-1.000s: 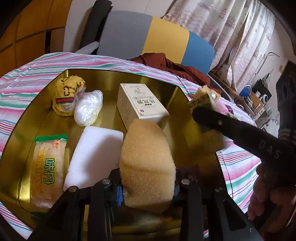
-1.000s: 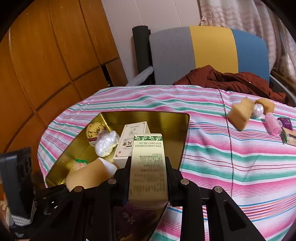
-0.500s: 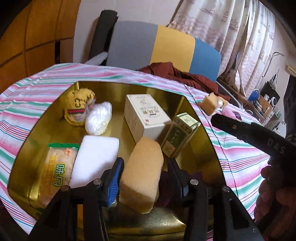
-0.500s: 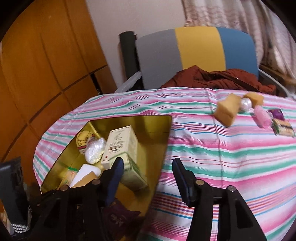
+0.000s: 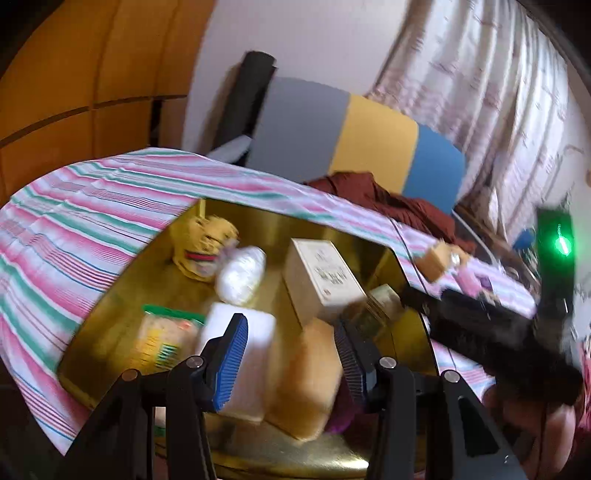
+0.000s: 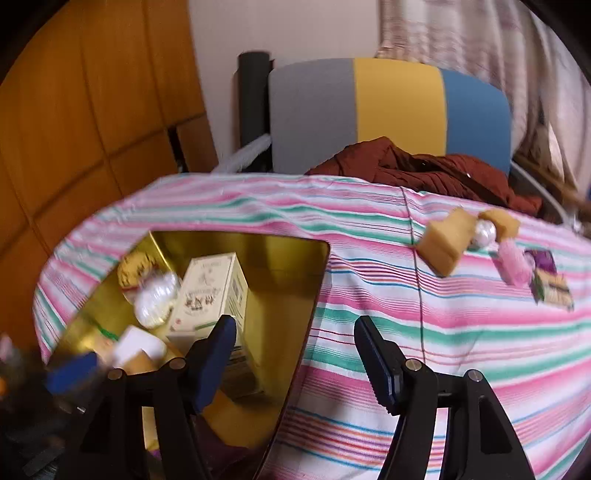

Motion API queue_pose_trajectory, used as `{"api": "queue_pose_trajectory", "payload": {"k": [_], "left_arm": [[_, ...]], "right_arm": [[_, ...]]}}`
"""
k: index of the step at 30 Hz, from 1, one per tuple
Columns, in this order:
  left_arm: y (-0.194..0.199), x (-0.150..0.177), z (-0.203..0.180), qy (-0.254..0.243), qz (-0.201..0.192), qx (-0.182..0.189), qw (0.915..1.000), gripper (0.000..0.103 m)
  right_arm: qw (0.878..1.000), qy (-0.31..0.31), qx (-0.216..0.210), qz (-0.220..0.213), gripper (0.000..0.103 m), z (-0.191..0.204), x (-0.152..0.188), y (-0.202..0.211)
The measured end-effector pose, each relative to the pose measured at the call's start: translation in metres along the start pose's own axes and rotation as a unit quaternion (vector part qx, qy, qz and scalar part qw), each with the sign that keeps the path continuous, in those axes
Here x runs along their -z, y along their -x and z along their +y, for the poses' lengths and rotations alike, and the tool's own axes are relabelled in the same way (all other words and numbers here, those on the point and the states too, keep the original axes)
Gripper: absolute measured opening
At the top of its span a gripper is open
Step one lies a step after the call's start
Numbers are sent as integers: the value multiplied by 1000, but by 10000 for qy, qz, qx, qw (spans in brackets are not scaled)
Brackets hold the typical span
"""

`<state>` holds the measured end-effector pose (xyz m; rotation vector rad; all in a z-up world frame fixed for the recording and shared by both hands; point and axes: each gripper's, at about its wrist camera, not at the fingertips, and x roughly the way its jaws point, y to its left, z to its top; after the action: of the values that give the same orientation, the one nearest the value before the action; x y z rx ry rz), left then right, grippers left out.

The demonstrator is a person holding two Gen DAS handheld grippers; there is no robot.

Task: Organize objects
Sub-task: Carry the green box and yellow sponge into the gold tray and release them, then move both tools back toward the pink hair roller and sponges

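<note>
A lived-in home room. Behind the worktop's striped cloth (image 6: 369, 295) stands a tricolour chair (image 6: 388, 114) draped with a maroon garment (image 6: 424, 166). Beside the chair are patterned curtains (image 5: 480, 92) and wooden panelling (image 6: 74, 110).

Orange-brown panelled wooden wall (image 6: 92, 110) at left, plain pale wall (image 6: 288, 29) behind. Chair back in grey, yellow, blue panels (image 6: 391, 110), crumpled dark red cloth (image 6: 424, 170) below it. Pale patterned curtains (image 5: 480, 92) at right. Bench under pink-green striped cloth (image 6: 424, 350).

Tricolour chair (image 6: 391, 114), maroon garment (image 6: 424, 170), wooden panelling (image 6: 74, 110), curtain (image 5: 480, 92).
</note>
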<state>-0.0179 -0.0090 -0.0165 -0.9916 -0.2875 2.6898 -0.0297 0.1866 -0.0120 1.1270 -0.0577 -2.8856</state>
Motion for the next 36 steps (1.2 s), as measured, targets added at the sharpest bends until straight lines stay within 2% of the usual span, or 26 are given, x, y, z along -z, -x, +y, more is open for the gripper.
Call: {"api": "queue_pose_trajectory", "payload": {"k": [4, 8, 12, 21, 29, 36], "left_arm": [[6, -6, 11, 268, -166, -49, 9995, 49], [7, -7, 12, 287, -182, -75, 9994, 49], [7, -6, 5, 215, -171, -11, 9996, 49], [7, 3, -18, -55, -4, 242, 9997, 49], [-5, 16, -53, -432, 439, 670, 9959, 50], [-10, 28, -89, -782, 605, 974, 9903, 50]], "right_arm": [[9993, 354, -49, -54, 72, 10, 15, 16], [9977, 662, -46, 172, 75, 17, 37, 27], [9989, 437, -174, -7, 75, 7, 40, 41], [9998, -38, 109, -177, 78, -41, 40, 58], [9979, -485, 425, -9, 78, -97, 48, 54], [9945, -813, 657, 97, 79, -139, 55, 51]]}}
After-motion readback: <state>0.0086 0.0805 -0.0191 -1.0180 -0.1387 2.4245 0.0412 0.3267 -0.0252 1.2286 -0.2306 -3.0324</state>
